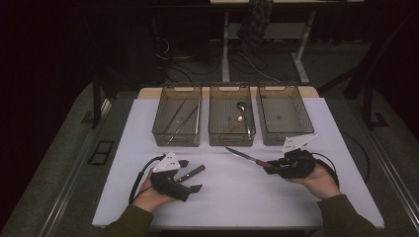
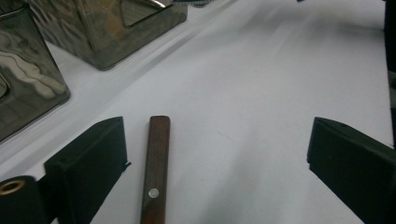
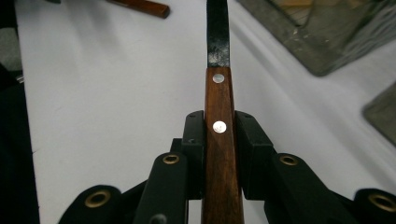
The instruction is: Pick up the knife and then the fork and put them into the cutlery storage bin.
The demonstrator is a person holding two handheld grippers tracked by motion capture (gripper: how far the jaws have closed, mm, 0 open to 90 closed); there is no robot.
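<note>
a person's right gripper (image 3: 219, 126) clamps the riveted wooden handle of a steel-bladed knife (image 1: 245, 157), holding it low over the white tabletop (image 1: 237, 197) with the blade aimed at the middle of three smoky transparent plastic bins (image 1: 231, 121). the left gripper (image 2: 217, 140) stands with its jaws spread wide on either side of a second brown wooden-handled utensil (image 2: 155, 168), which lies flat on the table untouched by either pad. the left bin (image 1: 176, 122) already holds what look like long thin metal utensils, the middle bin a spoon (image 1: 242, 109) and other pieces, while the right bin (image 1: 285, 116) looks empty. judging by this, the sorting is well along, with these two pieces left to bin
</note>
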